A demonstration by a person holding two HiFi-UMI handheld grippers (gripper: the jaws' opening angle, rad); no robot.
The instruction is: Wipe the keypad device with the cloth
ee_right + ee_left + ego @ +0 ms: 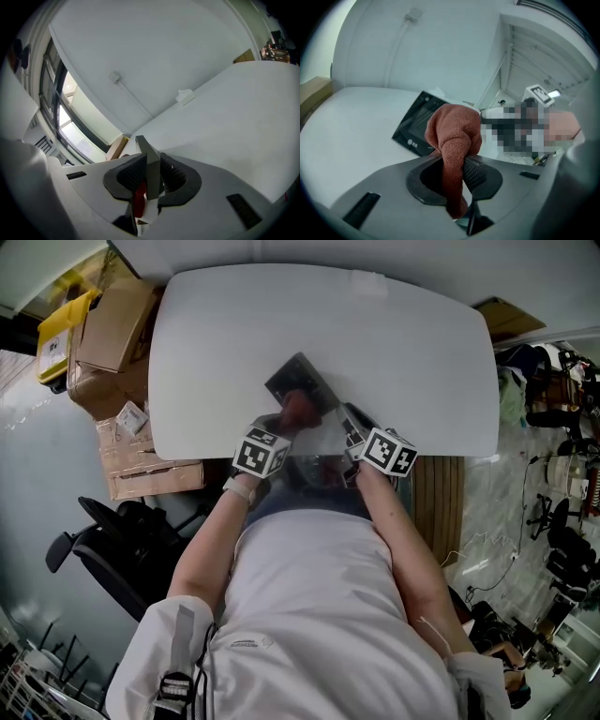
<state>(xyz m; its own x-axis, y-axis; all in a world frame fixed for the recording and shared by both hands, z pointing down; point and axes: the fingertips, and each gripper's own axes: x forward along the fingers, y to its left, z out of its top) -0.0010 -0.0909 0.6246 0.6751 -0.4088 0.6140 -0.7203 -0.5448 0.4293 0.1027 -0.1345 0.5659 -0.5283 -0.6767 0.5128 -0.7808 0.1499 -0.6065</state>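
1. White counter [216, 352] with rounded corners fills the upper middle of the head view, with pale floor around it.
2. Far left: cardboard boxes [112, 324] are stacked beside the counter's left edge. A yellow item [61, 329] sits at their outer side. A black chair [122, 540] stands below them, nearer the person.
3. Left hand-held gripper [452, 176]: clenched on the cloth [454, 133]. A strip of the reddish-brown fabric runs down between the pads. The rest is bunched into a wad ahead of the jaws.
4. Cloth position: in the head view the wad sits over the near end of the device [300, 381]. In the left gripper view it covers the device's right corner. Contact looks likely but cannot be confirmed.
5. Device: a dark, flat slab with a screen, set diagonally over the counter's near middle. It is tilted, with its near end raised. Whether its far end rests on the counter cannot be told.
6. Right hand-held gripper [149, 173]: grasping the device by its edge. The slab shows edge-on between the two ribbed pads, and both pads press on it. A red patch shows below the slab inside the jaws; what it is cannot be told.
7. Marker cubes on both grippers sit side by side at the counter's near edge, with the person's forearms behind them.
8. Far right: cables and equipment [562, 521] clutter the floor.
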